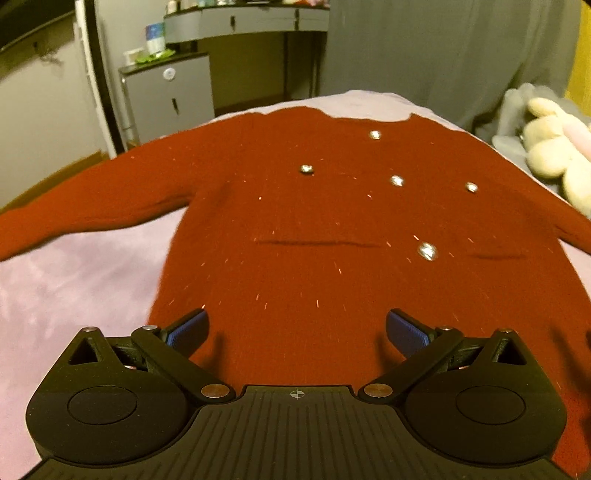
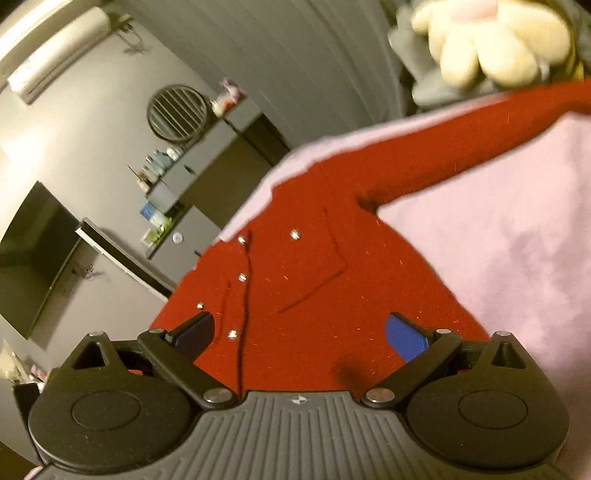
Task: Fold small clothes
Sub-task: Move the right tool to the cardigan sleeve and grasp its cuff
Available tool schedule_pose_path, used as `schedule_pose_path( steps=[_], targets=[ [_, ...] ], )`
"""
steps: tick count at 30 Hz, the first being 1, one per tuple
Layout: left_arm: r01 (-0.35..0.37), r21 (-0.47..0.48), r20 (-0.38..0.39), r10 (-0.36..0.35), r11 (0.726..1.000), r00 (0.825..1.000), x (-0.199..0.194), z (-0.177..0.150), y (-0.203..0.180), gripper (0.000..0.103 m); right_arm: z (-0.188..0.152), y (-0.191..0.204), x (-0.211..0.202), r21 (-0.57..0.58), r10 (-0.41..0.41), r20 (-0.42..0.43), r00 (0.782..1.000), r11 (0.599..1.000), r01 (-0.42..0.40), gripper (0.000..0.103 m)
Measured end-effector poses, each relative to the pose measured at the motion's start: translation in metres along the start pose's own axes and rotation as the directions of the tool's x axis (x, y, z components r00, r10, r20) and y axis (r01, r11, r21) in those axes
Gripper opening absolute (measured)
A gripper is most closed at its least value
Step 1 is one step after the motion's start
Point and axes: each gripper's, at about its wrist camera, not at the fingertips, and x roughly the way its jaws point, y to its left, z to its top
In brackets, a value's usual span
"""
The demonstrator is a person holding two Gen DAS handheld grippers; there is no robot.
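Note:
A small red knit cardigan with silver buttons and two slit pockets lies spread flat on a pink bed cover, sleeves stretched out to both sides. My left gripper is open and empty, hovering over the cardigan's lower hem. In the right wrist view the cardigan shows tilted, with one sleeve running to the upper right. My right gripper is open and empty above the hem, near the button line.
A cream plush toy and grey bedding lie at the bed's far right; the toy also shows in the right wrist view. Beyond the bed stand a grey cabinet, a grey desk and a curtain. A wall TV hangs at left.

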Motion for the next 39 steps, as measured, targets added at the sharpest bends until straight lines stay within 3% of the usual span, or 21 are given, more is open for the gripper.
schedule_pose_path(
  steps=[3,6,8,9,10,12,15,19,23,25,26,28,31,32,33,35,36,37,39],
  targets=[
    [-0.025,-0.078,0.031,0.027,0.997,0.999,0.022,0.006,0.006,0.103,0.001,-0.027,0.035,0.079,-0.046,-0.097,0.994,0.995,0.054,0.099],
    [-0.024,-0.133,0.065,0.033,0.991,0.997,0.039,0.01,0.01,0.103,0.0,-0.054,0.043,0.156,0.01,-0.088,0.996,0.988,0.004,0.098],
    [-0.049,-0.103,0.083,0.058,0.993,0.995,0.043,0.008,0.009,0.103,0.008,-0.053,0.038,0.125,0.012,-0.085,0.996,0.992,-0.002,0.08],
    [-0.055,-0.077,0.107,0.063,0.996,0.992,0.043,0.005,0.008,0.103,0.017,-0.054,0.03,0.103,-0.02,-0.038,0.999,0.994,0.024,0.069],
    [-0.06,-0.057,0.124,0.066,0.997,0.99,0.044,0.002,0.007,0.103,0.027,-0.061,0.019,0.098,-0.068,0.026,0.997,0.993,0.065,0.07],
    [-0.073,-0.041,0.149,0.078,0.997,0.986,0.046,-0.004,0.004,0.103,0.053,-0.087,0.002,0.146,-0.207,0.149,0.967,0.972,0.185,0.07],
    [-0.087,-0.053,0.188,0.095,0.995,0.978,0.048,-0.008,0.001,0.103,0.096,-0.145,-0.009,0.324,-0.391,0.233,0.89,0.895,0.308,0.066],
    [-0.097,-0.074,0.221,0.111,0.992,0.969,0.049,-0.012,-0.001,0.103,0.131,-0.202,-0.015,0.499,-0.513,0.273,0.813,0.799,0.337,0.065],
    [-0.107,-0.067,0.244,0.12,0.992,0.962,0.052,-0.015,-0.002,0.103,0.14,-0.24,-0.009,0.605,-0.563,0.249,0.788,0.726,0.327,0.059],
    [-0.103,-0.07,0.247,0.118,0.992,0.962,0.052,-0.016,-0.001,0.103,0.144,-0.241,-0.003,0.607,-0.579,0.264,0.772,0.721,0.333,0.035],
    [-0.102,-0.069,0.246,0.117,0.992,0.962,0.052,-0.015,-0.001,0.103,0.148,-0.242,-0.001,0.606,-0.576,0.267,0.773,0.724,0.33,0.034],
    [-0.102,-0.067,0.247,0.116,0.992,0.962,0.051,-0.016,0.0,0.103,0.157,-0.239,0.002,0.607,-0.583,0.262,0.769,0.719,0.338,0.02],
    [-0.099,-0.065,0.247,0.112,0.993,0.963,0.052,-0.017,0.001,0.103,0.166,-0.228,0.001,0.549,-0.615,0.245,0.749,0.725,0.416,0.011],
    [-0.094,-0.067,0.246,0.108,0.993,0.963,0.052,-0.017,0.002,0.103,0.169,-0.213,0.002,0.495,-0.636,0.259,0.727,0.734,0.465,0.01],
    [-0.09,-0.07,0.246,0.105,0.993,0.963,0.051,-0.016,0.002,0.103,0.169,-0.187,0.0,0.42,-0.647,0.289,0.706,0.748,0.514,0.009],
    [-0.082,-0.074,0.249,0.098,0.994,0.964,0.05,-0.016,0.004,0.103,0.174,-0.135,0.011,0.203,-0.61,0.373,0.699,0.789,0.58,0.009],
    [-0.08,-0.074,0.249,0.096,0.994,0.964,0.05,-0.016,0.003,0.103,0.171,-0.103,0.018,0.075,-0.568,0.412,0.712,0.8,0.595,0.009],
    [-0.079,-0.072,0.25,0.095,0.994,0.964,0.05,-0.016,0.003,0.103,0.166,-0.068,0.026,-0.057,-0.504,0.444,0.741,0.81,0.584,0.009],
    [-0.077,-0.066,0.252,0.092,0.995,0.963,0.049,-0.015,0.002,0.103,0.15,-0.008,0.043,-0.273,-0.355,0.451,0.819,0.819,0.505,0.009]
  ],
)
